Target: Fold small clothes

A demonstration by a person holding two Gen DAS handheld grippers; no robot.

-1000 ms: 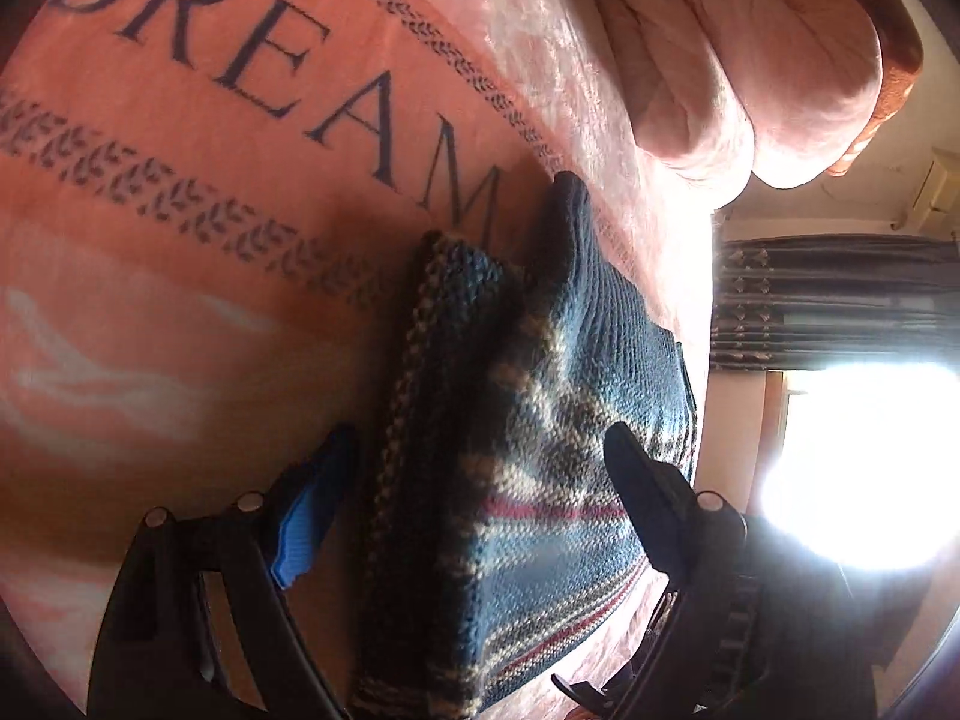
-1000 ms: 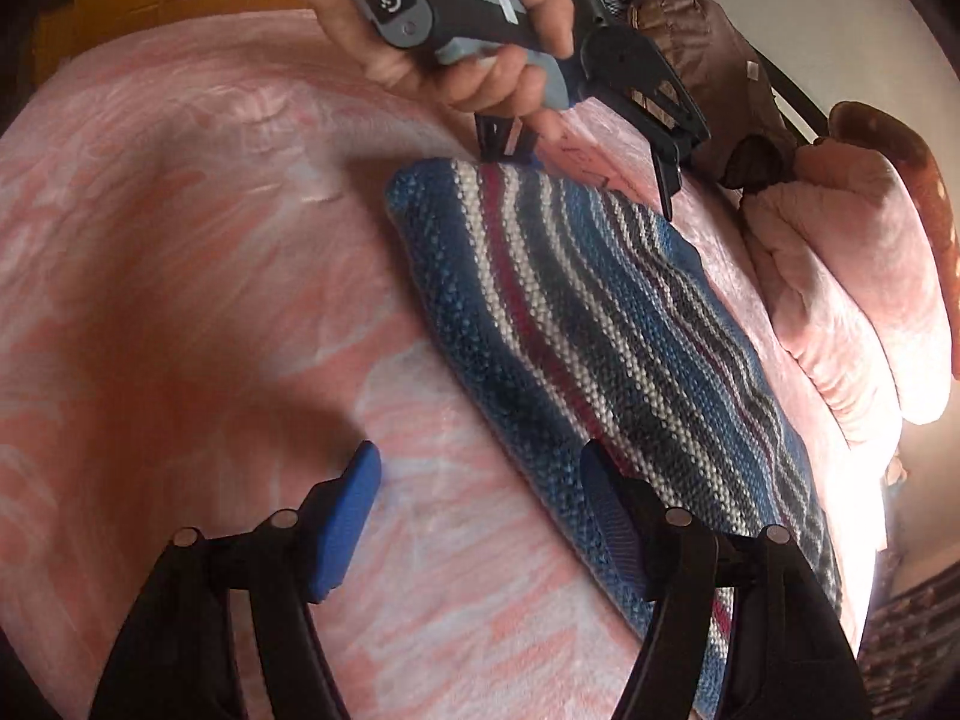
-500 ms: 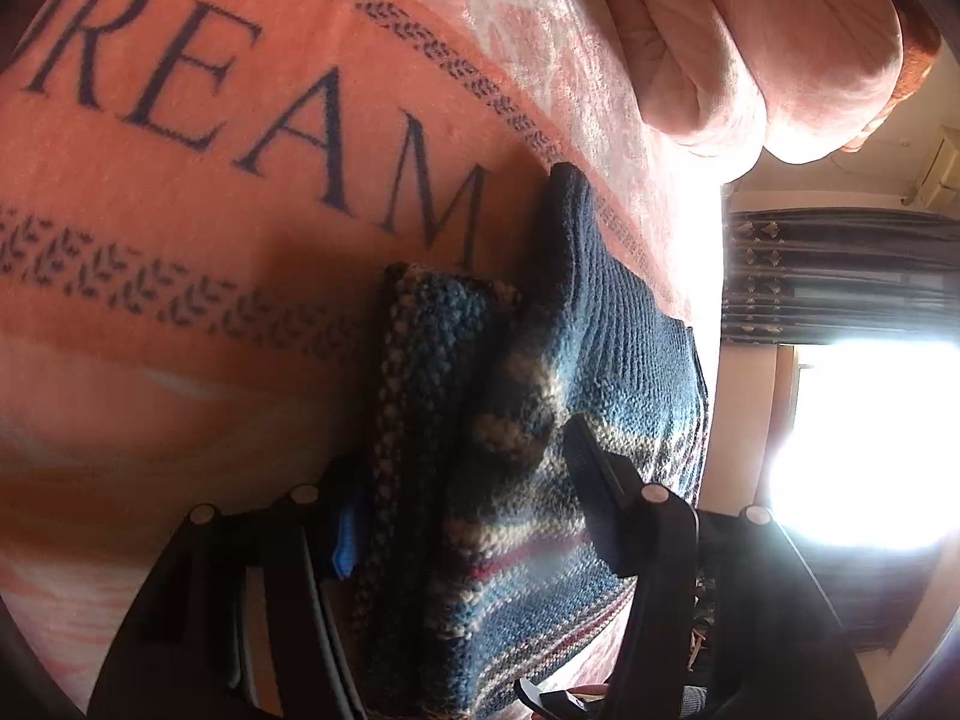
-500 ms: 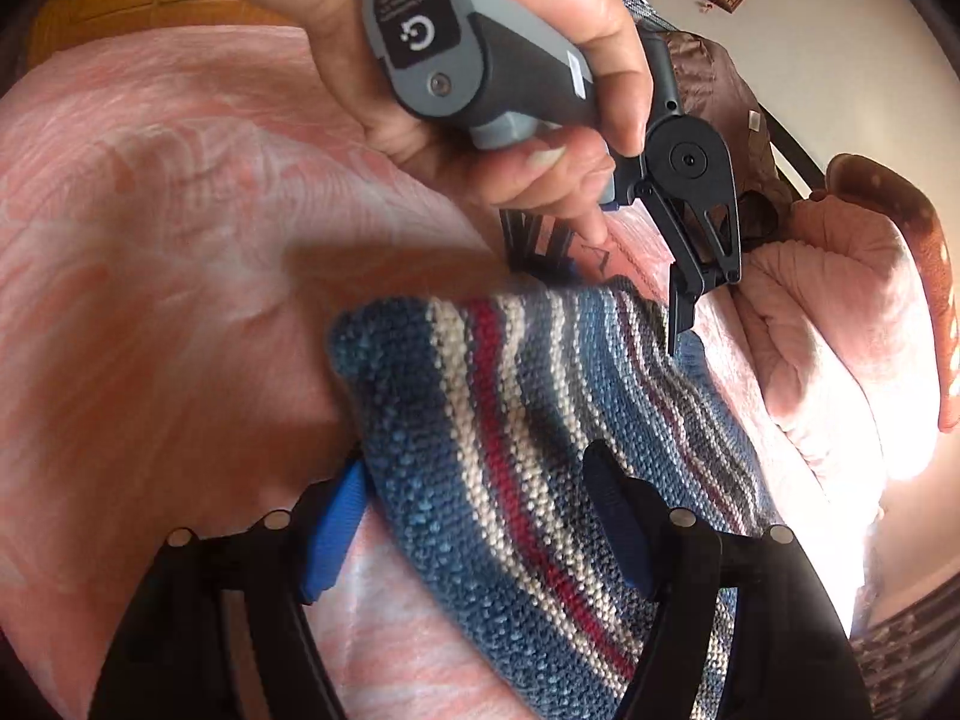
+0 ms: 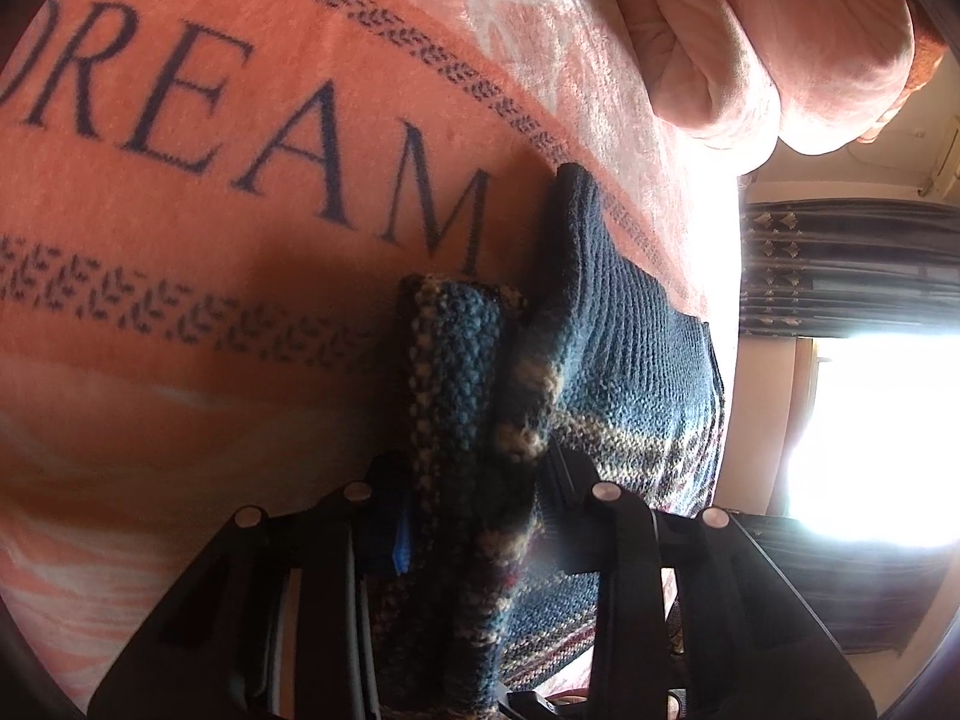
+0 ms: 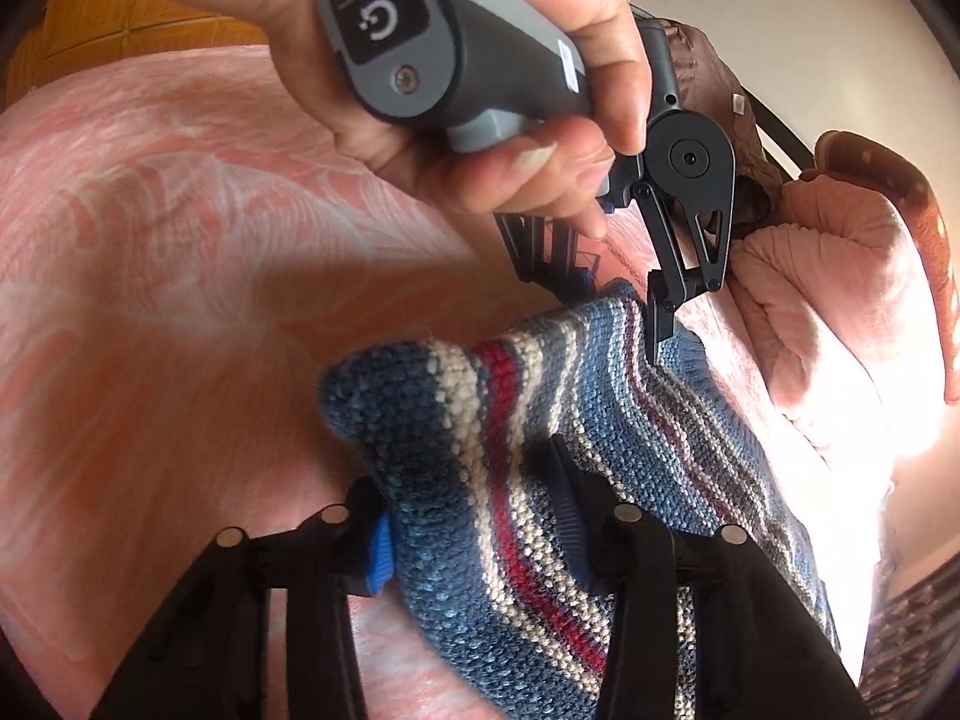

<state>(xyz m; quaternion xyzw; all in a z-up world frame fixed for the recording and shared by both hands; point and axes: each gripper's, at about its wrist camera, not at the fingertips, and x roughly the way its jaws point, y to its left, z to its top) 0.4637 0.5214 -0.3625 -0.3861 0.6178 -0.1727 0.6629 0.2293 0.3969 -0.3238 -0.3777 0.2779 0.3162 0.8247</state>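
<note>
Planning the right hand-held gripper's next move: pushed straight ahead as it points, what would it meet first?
Apart from the blue striped knit garment clamped in the right hand-held gripper, probably the left hand-held gripper gripping the far edge; depth is unclear.

I read "DREAM" in dark serif capitals woven into the pink-orange plush blanket [image 5: 198, 252]. The grey gripper handle's black label [image 6: 375, 21] shows a white "G" logo; its small print is illegible.

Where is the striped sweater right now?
The sweater lies on the pink blanket, pinched at its near edge by both the right gripper and left gripper.
</note>
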